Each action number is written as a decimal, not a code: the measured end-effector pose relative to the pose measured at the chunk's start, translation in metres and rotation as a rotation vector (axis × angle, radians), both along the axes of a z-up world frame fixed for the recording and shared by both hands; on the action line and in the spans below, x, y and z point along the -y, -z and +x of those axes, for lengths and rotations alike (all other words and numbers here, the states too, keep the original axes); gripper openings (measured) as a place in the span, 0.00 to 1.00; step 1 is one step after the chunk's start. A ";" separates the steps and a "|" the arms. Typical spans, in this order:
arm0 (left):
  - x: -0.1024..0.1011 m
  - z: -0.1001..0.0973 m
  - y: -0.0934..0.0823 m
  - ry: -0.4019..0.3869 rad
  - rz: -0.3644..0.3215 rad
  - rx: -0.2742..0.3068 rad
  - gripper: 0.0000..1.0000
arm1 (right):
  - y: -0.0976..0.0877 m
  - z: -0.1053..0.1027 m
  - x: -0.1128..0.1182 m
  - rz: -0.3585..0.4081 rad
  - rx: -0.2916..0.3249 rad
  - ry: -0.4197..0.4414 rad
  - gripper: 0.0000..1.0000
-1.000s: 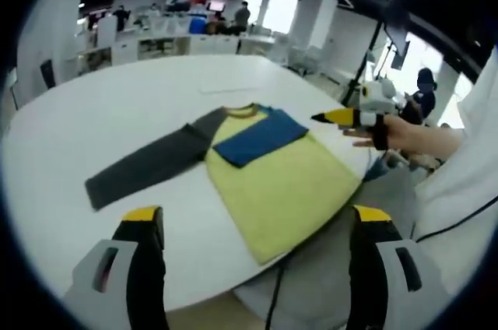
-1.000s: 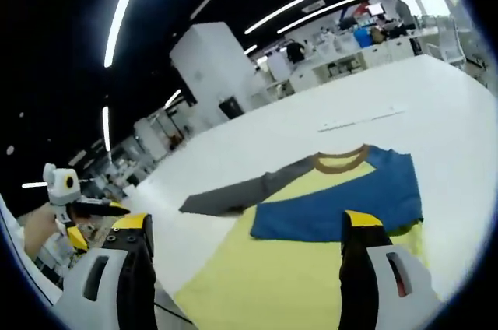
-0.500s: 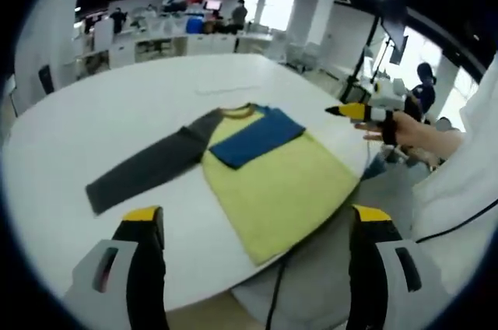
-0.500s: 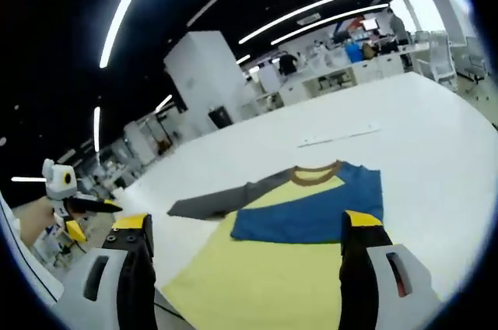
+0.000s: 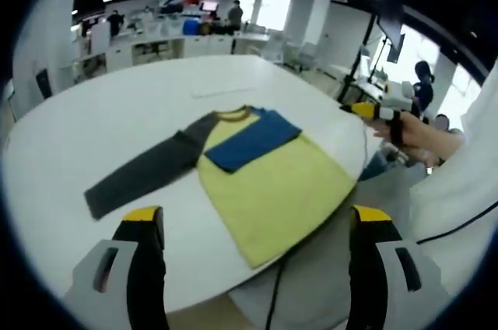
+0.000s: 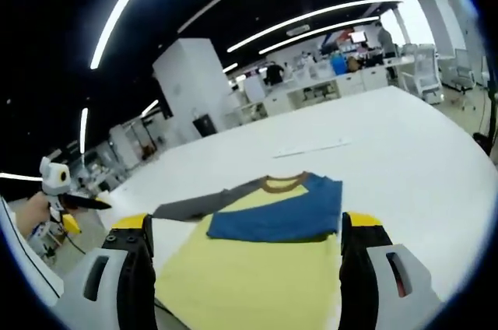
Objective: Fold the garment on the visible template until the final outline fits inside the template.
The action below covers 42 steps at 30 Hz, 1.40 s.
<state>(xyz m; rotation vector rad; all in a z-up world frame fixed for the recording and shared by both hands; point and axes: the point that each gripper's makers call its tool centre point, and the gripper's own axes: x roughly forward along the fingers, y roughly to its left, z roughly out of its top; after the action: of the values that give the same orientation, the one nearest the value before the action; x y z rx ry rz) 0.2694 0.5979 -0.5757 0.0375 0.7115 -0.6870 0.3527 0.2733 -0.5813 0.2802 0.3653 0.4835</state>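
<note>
The left gripper (image 5: 253, 225) is hovering with fingers spread wide, the garment (image 5: 264, 174) lying flat on the white counter (image 5: 101, 120) beyond them, gray sleeve (image 5: 144, 170) stretching leftward. The right gripper (image 6: 245, 229) is hanging open too, nothing held.
</note>
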 end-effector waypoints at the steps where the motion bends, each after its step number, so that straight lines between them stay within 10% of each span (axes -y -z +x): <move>1: 0.000 0.000 0.000 -0.001 0.000 0.002 0.96 | -0.001 -0.001 0.004 -0.003 0.004 0.006 1.00; 42: -0.023 0.012 -0.031 -0.062 -0.005 0.055 0.95 | 0.000 -0.025 0.046 0.007 0.009 0.099 1.00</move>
<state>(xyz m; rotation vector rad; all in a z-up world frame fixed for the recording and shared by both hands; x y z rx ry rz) 0.2813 0.6205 -0.5451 0.0299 0.6555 -0.6265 0.3279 0.2274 -0.5812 0.3017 0.3398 0.3888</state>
